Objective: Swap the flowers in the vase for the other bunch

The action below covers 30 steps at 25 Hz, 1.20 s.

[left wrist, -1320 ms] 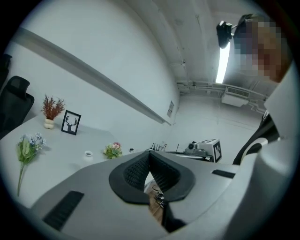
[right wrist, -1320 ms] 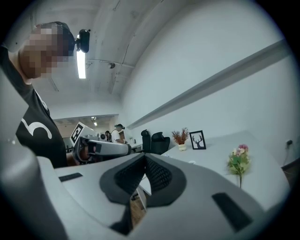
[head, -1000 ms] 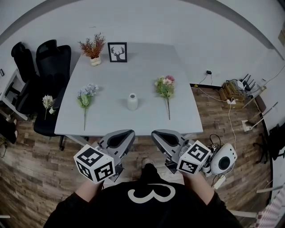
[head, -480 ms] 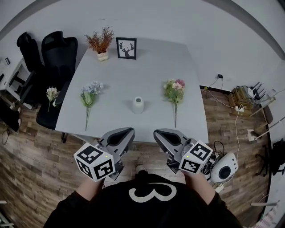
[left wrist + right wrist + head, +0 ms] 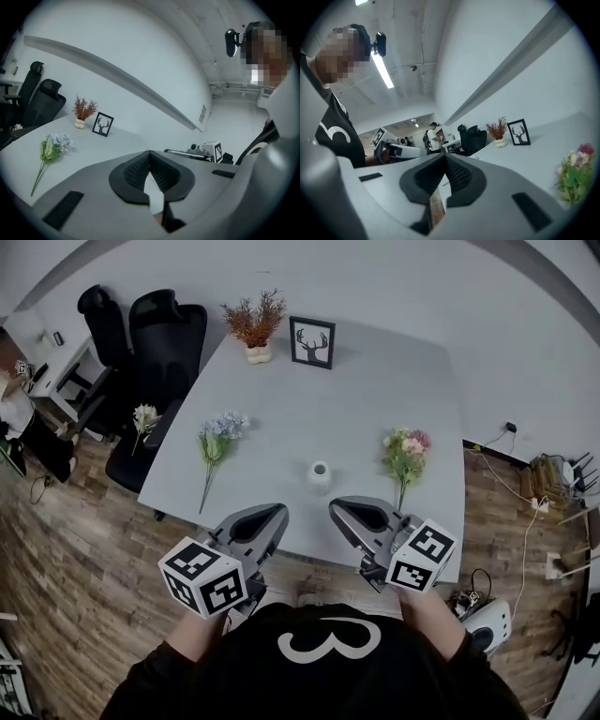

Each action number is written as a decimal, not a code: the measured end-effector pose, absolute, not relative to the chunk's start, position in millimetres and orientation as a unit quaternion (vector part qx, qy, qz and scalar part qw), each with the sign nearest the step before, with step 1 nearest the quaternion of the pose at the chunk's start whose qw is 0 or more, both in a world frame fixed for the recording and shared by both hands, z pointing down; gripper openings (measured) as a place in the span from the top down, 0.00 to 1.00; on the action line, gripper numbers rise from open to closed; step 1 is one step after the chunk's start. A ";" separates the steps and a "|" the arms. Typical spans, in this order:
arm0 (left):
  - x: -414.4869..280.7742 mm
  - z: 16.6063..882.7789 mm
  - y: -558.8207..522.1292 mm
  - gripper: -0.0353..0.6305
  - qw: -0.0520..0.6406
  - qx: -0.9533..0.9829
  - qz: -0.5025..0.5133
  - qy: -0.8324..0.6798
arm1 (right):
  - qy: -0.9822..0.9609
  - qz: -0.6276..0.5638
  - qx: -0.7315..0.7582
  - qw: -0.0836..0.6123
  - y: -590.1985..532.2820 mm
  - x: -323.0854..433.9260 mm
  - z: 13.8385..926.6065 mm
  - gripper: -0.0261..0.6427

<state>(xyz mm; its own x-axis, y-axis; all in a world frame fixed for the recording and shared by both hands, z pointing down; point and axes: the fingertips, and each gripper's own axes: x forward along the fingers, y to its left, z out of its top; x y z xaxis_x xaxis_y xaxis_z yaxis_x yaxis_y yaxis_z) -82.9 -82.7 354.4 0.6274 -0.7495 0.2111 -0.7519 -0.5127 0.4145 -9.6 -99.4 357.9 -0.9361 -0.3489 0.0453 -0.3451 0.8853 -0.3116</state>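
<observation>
A grey table fills the middle of the head view, with black office chairs at its left edge. The person stands at the near edge and holds both tools just short of the tabletop. The left gripper and the right gripper each have their jaws pressed together with nothing between them, as each gripper's own view shows.

On the table, a blue bunch lies to the left, with its stem pointing toward the near edge. A pink bunch lies to the right, its stem also pointing nearer. Between them, close to the near edge, stands a small white vase. It looks empty from above.

The step in hand appears to be the approach, with no bunch picked up yet. To do it well, the jaws need to spread before either gripper reaches a stem. Gripping low on the bare stem, clear of the blossoms, should avoid crushing them. The vase looks small and light, so steadying it with the free gripper would likely keep it from tipping.
</observation>
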 end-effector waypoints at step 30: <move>-239.4 428.7 -231.7 0.65 0.275 0.801 0.076 -0.526 | 0.955 -0.209 -0.212 -0.002 -224.2 -27.2 384.1 0.95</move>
